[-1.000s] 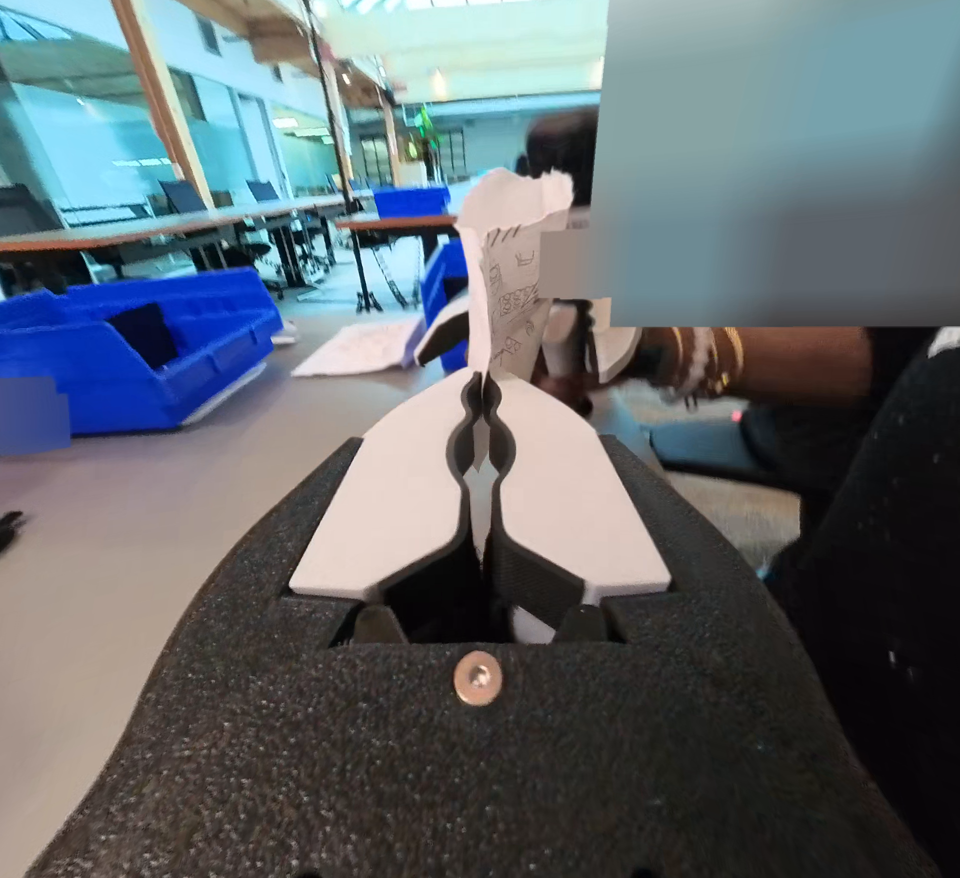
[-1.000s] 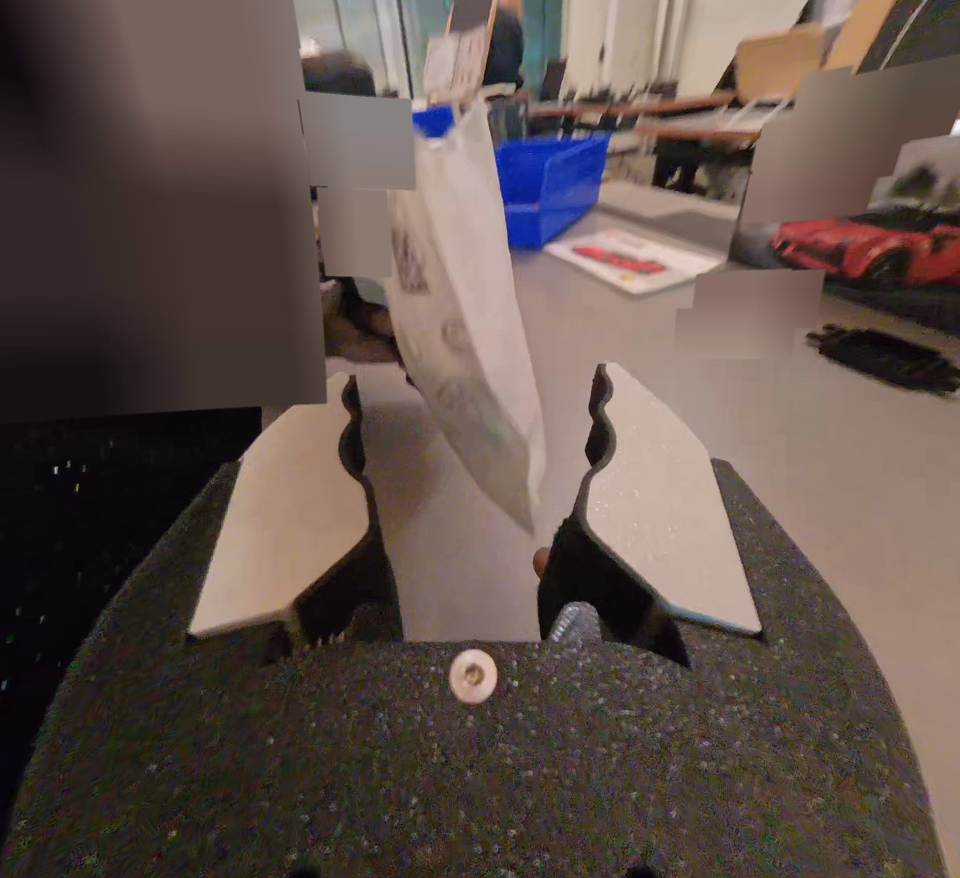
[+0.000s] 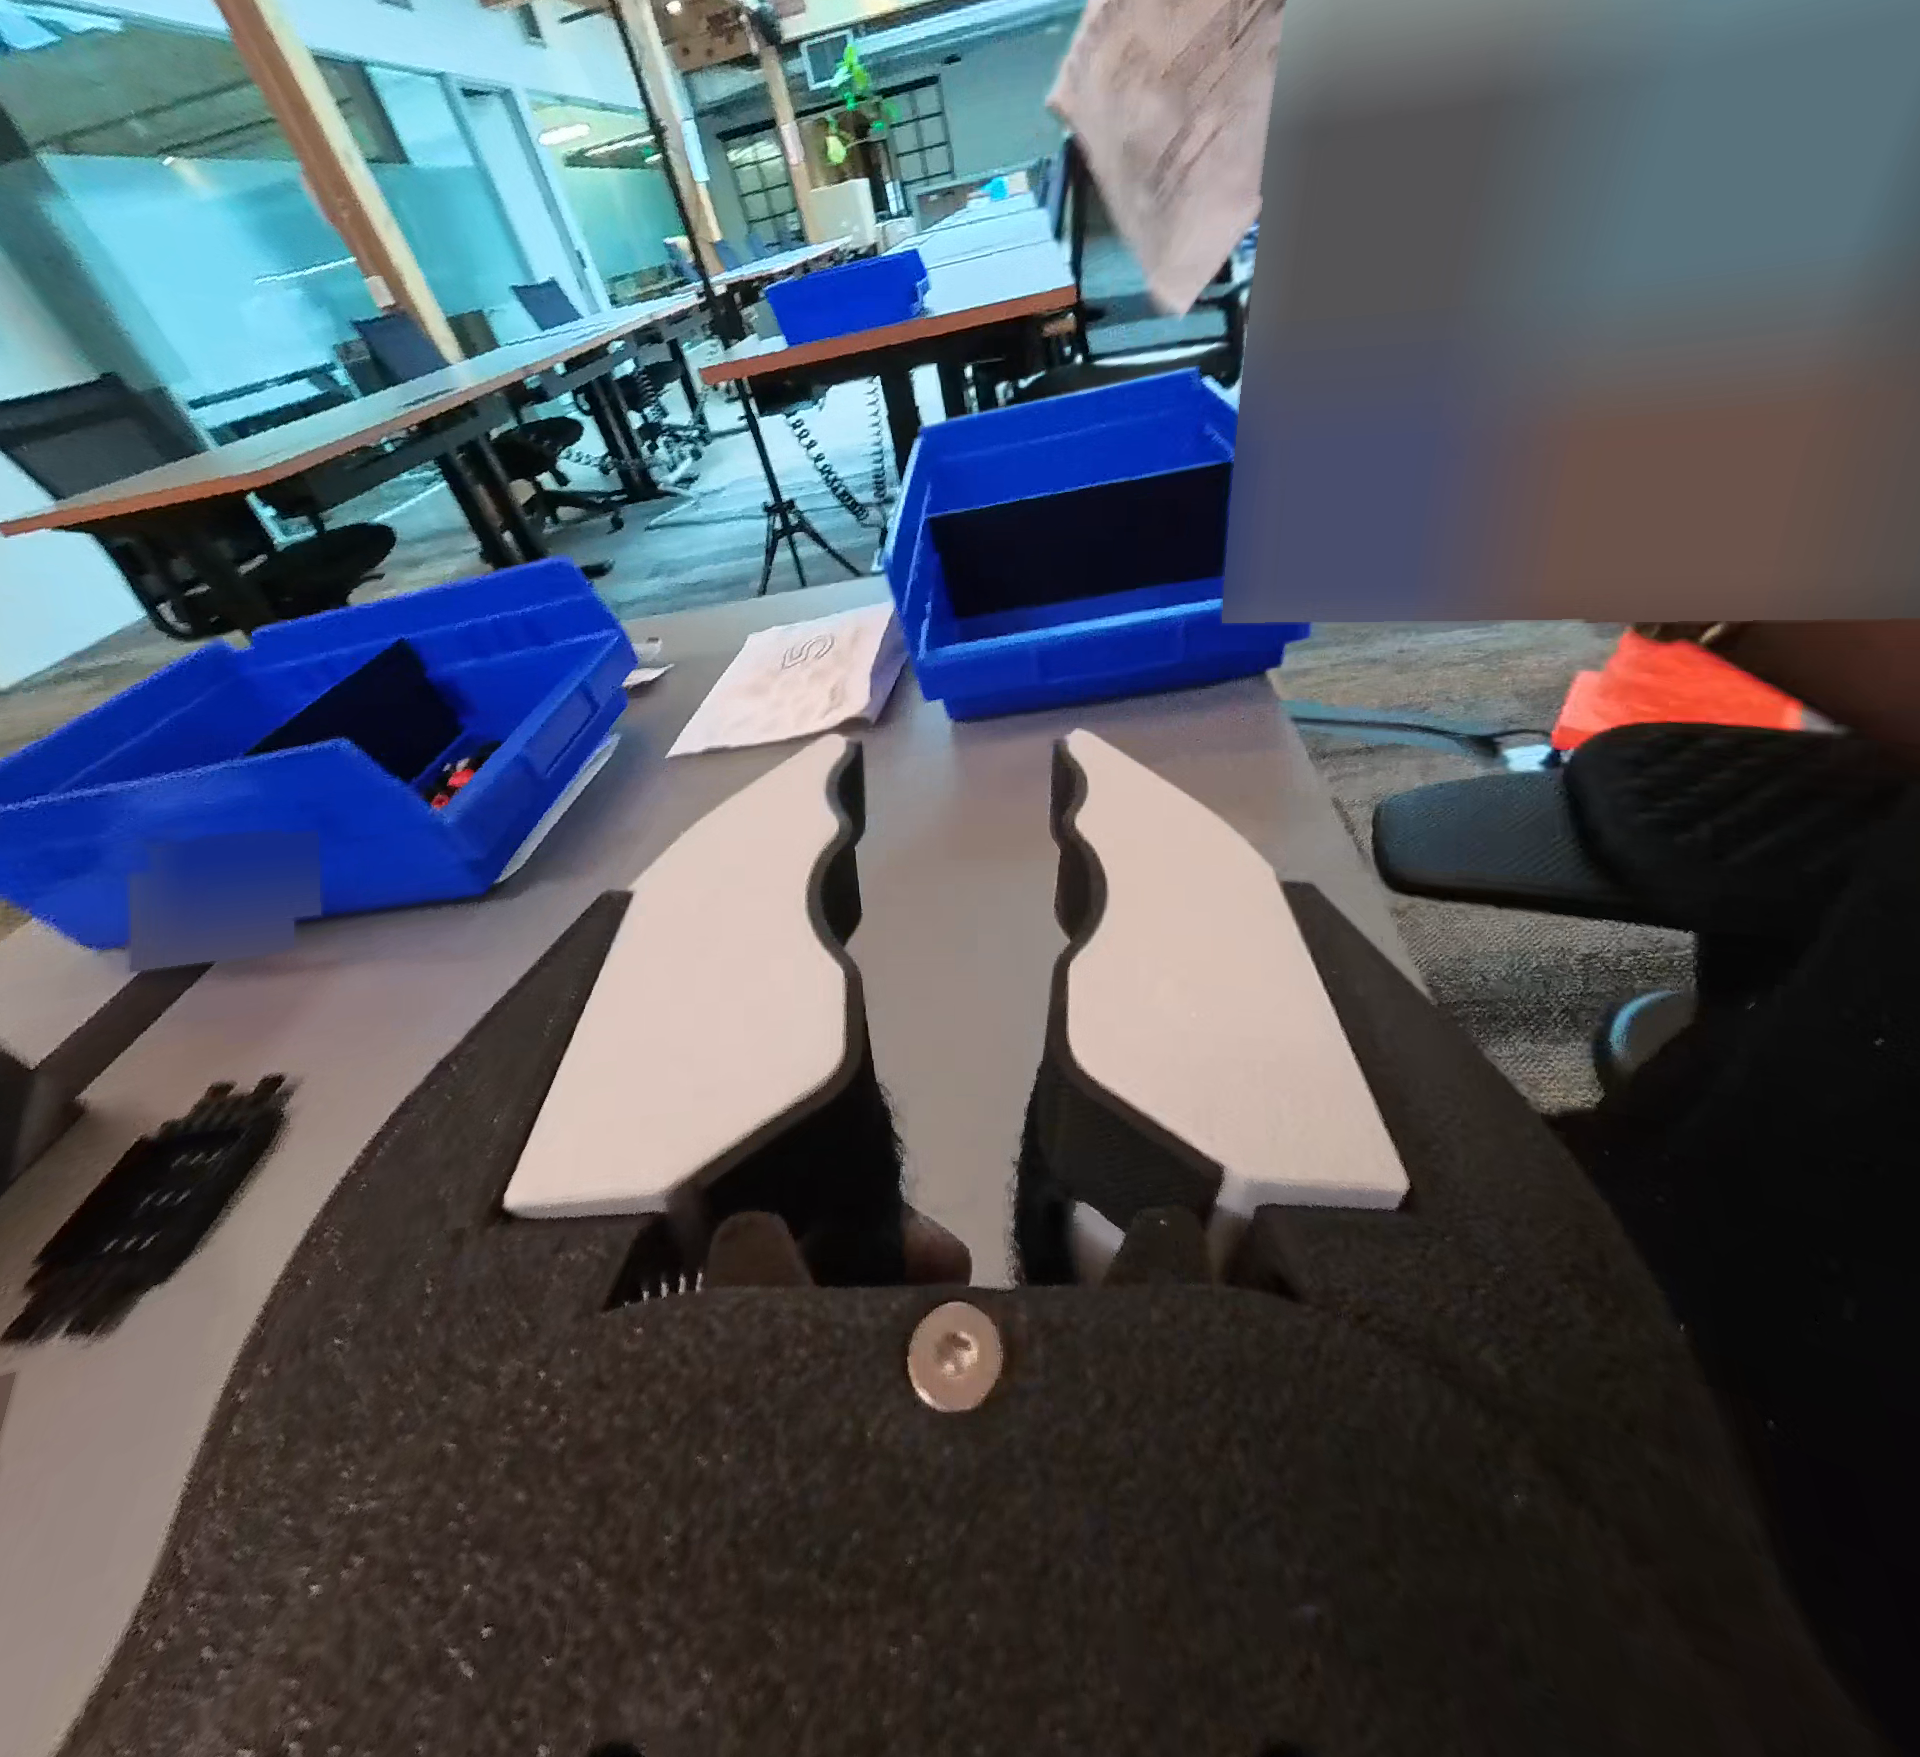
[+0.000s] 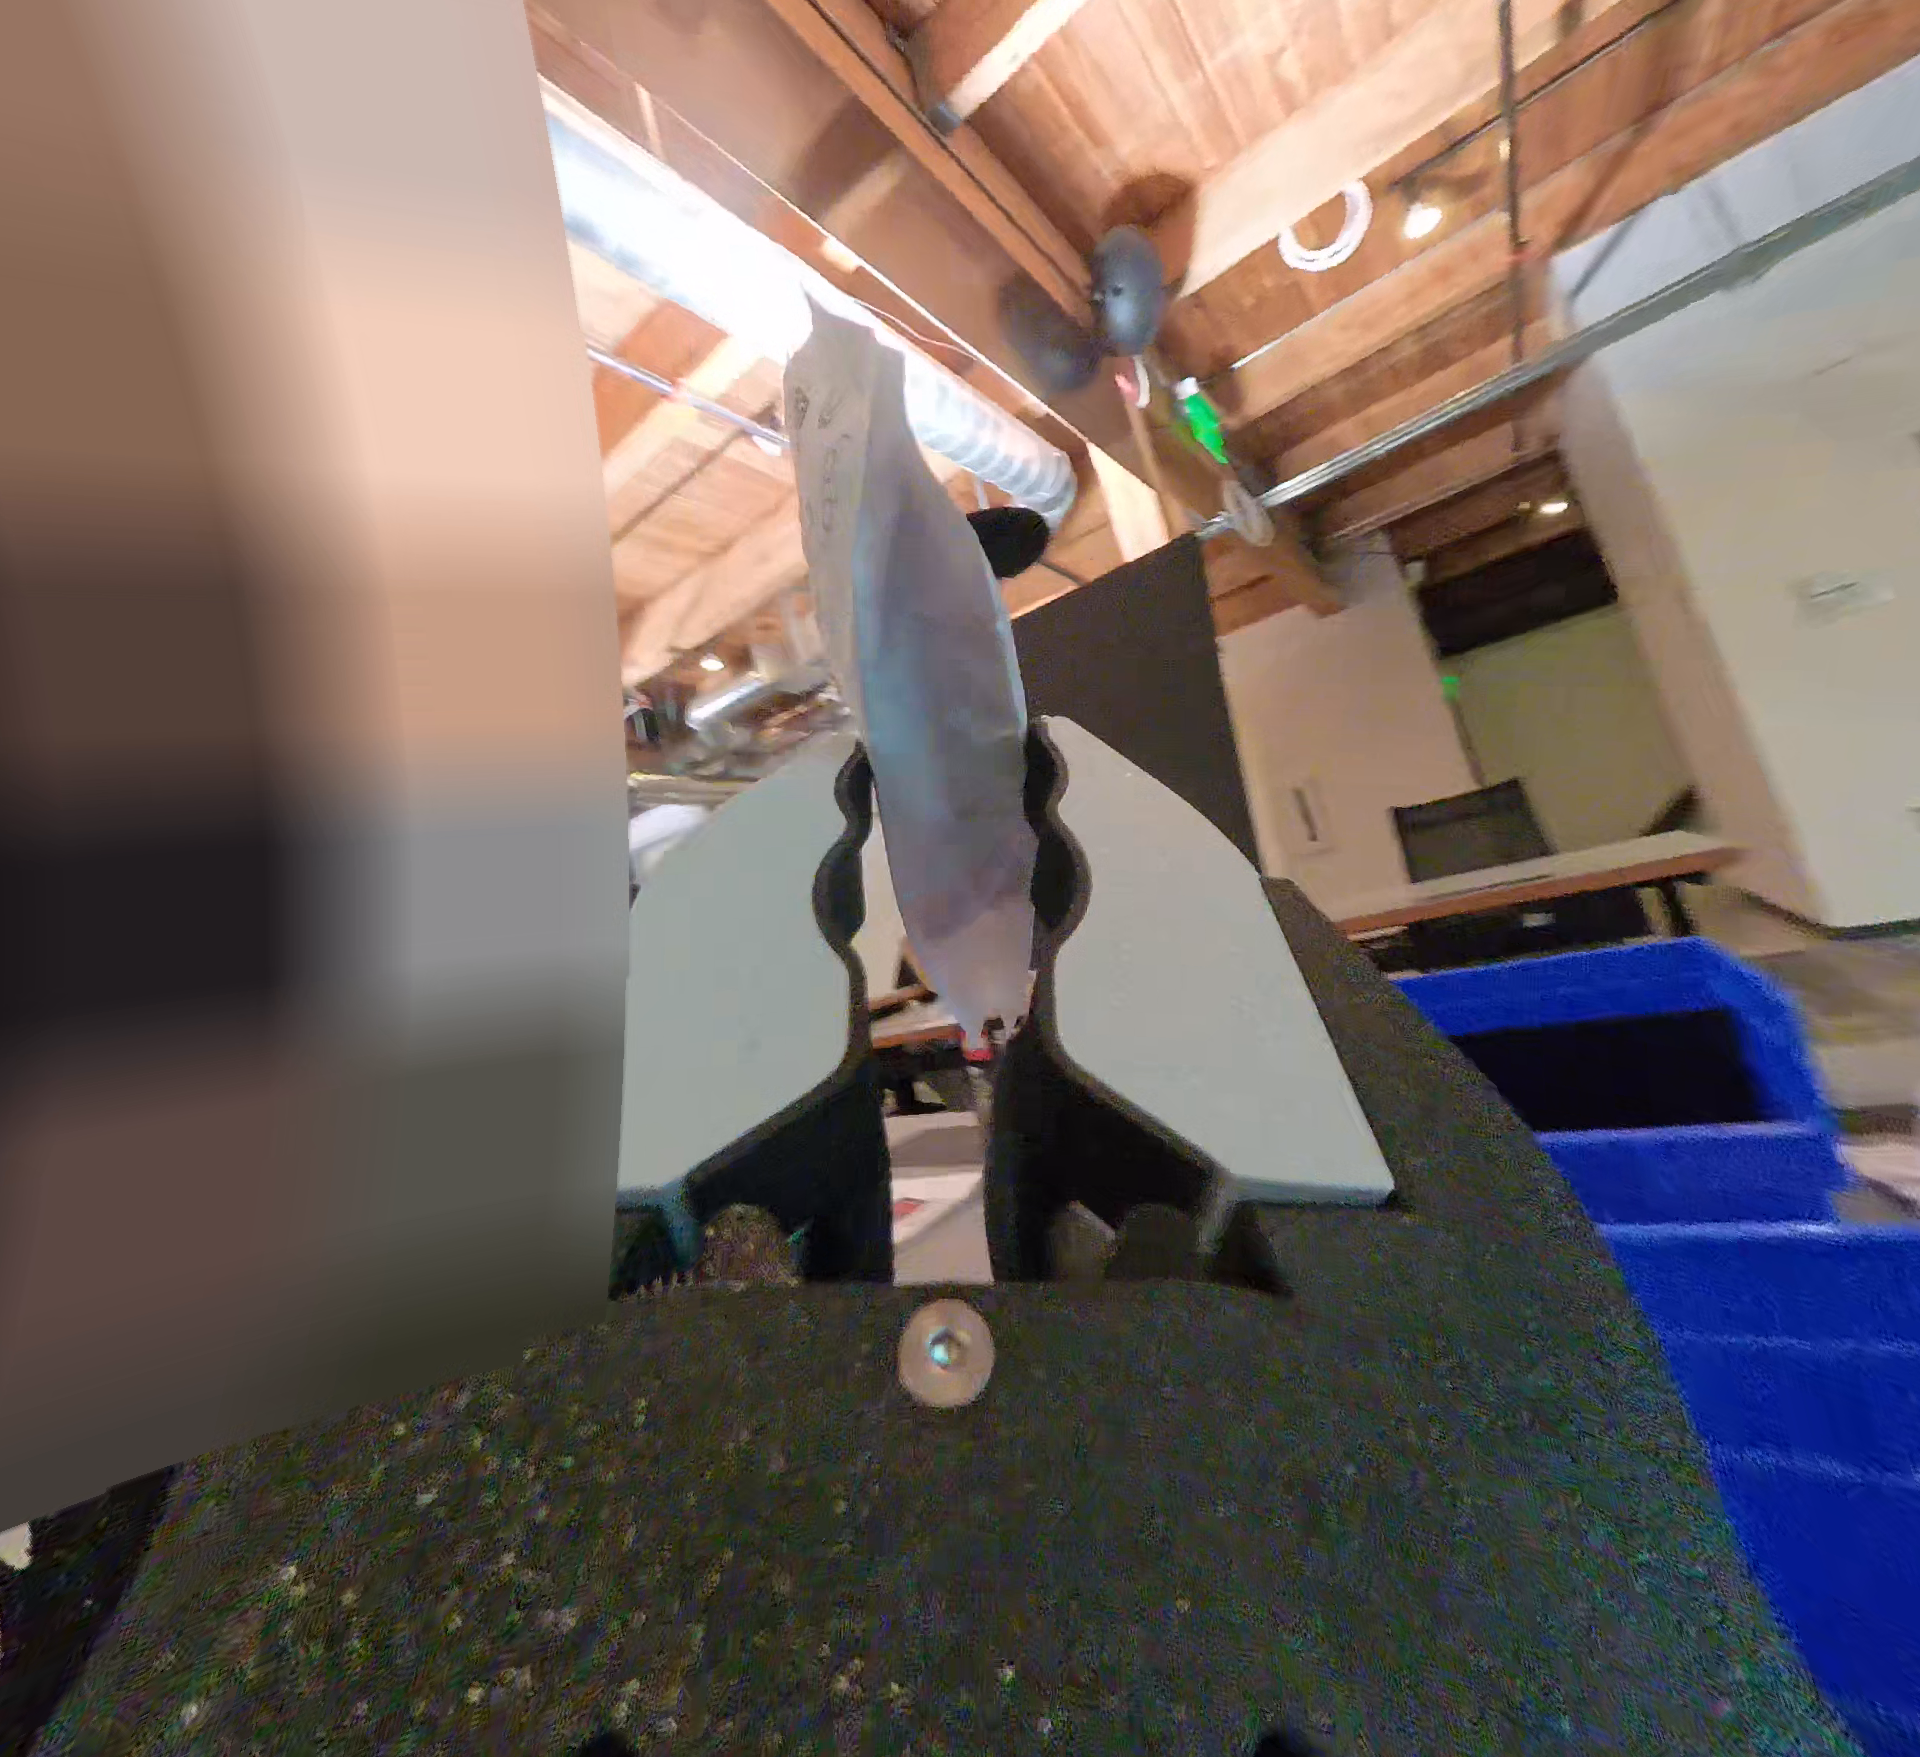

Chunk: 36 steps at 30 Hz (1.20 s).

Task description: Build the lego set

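My right gripper (image 4: 945,751) points up toward the ceiling and is shut on a white printed bag (image 4: 925,668). The bag bulges between both pads and stands up above the fingertips. The same bag shows high at the top right of the left wrist view (image 3: 1174,76). My left gripper (image 3: 956,762) is open and empty, low over the grey table (image 3: 956,928). Ahead of it, another white bag (image 3: 800,679) lies flat between two blue bins.
One blue bin (image 3: 312,772) at the left holds small red and black parts. The other (image 3: 1091,647) stands straight ahead and also shows in the right wrist view (image 4: 1714,1240). Black parts (image 3: 156,1198) lie at the table's left. A black chair armrest (image 3: 1507,834) is on the right.
My left gripper let go of the white bag, opened and dropped toward the table. My right gripper, open around the bag before, closed on it and tilted upward.
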Each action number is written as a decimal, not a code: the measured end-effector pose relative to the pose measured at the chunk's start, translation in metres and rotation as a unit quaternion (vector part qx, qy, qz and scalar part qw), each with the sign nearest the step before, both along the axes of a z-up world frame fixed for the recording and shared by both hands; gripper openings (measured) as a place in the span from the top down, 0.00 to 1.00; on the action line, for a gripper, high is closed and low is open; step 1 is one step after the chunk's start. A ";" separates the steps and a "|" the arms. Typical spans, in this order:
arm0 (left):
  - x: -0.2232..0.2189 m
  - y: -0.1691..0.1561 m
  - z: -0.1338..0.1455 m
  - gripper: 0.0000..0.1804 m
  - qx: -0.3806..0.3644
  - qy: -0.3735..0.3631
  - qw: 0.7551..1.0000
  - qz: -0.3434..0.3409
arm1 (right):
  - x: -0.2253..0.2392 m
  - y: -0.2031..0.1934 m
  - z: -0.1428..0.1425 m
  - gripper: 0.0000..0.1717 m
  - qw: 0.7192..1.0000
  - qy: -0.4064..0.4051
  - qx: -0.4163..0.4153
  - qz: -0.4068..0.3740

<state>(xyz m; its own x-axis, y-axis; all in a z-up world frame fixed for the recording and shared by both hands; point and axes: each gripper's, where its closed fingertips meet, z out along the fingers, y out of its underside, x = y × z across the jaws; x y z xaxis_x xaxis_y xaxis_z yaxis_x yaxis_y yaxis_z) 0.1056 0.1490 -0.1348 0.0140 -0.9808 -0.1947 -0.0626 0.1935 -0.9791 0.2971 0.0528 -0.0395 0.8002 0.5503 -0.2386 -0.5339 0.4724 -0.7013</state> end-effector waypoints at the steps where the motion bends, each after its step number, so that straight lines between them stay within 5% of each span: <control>1: -0.003 0.003 -0.004 0.82 -0.002 0.005 1.000 0.007 | 0.013 -0.008 0.000 0.84 0.999 -0.014 -0.015 -0.028; 11: -0.025 0.010 -0.031 0.84 0.031 0.045 0.997 0.046 | 0.119 -0.060 -0.031 0.84 0.972 -0.035 -0.125 -0.197; 22: -0.052 0.026 -0.039 0.87 0.055 0.044 0.992 0.104 | 0.197 -0.049 -0.060 0.84 0.942 -0.058 -0.216 -0.249; 30: -0.063 0.034 -0.031 0.88 0.068 0.024 0.989 0.128 | 0.234 -0.026 -0.076 0.84 0.893 -0.134 -0.339 -0.264; 36: -0.064 0.037 -0.034 0.88 0.072 0.030 0.988 0.130 | 0.237 -0.018 -0.075 0.85 0.900 -0.136 -0.331 -0.248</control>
